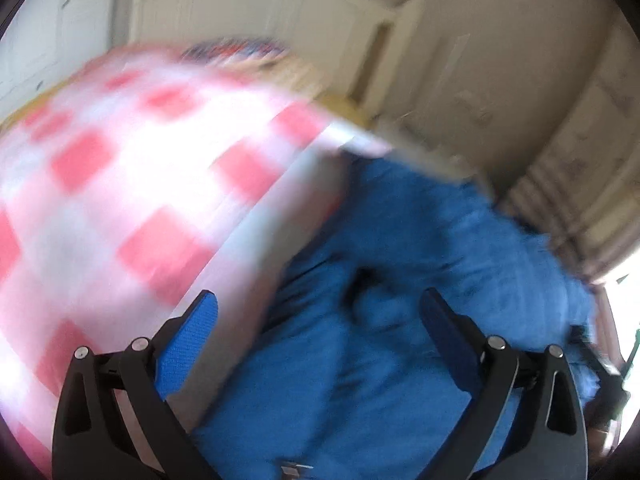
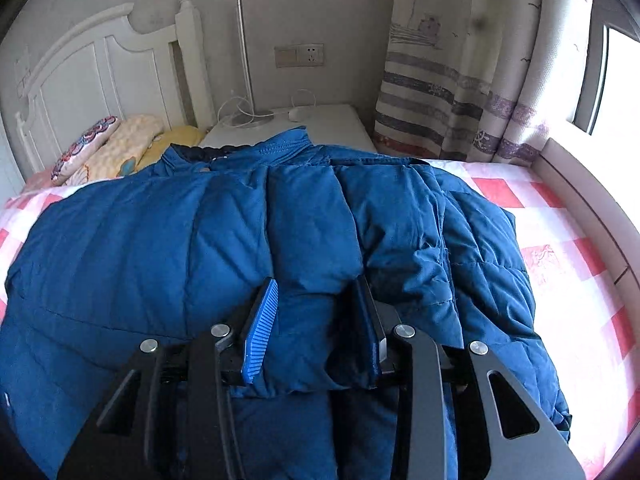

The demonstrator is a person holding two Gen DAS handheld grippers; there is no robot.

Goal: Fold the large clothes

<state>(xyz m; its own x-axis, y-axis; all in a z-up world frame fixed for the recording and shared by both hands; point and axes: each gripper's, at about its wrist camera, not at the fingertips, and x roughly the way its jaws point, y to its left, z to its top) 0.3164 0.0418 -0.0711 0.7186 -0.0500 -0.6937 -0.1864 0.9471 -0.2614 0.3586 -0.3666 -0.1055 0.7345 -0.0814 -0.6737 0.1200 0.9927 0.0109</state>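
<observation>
The bed (image 2: pixel 568 264), under a pink-and-white check sheet, carries a blue quilted jacket (image 2: pixel 160 240) spread across its middle, collar toward the headboard (image 2: pixel 100 68), right side bunched in folds near the right edge. The right gripper (image 2: pixel 318 300) pinches a puffy fold of it. The left gripper (image 1: pixel 320 312), blurred, stands wide open above the jacket.

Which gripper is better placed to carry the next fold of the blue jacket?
Right. The right gripper already has a puffy fold of the blue jacket between its jaws. The left gripper hangs open above the jacket, holding nothing.
</observation>
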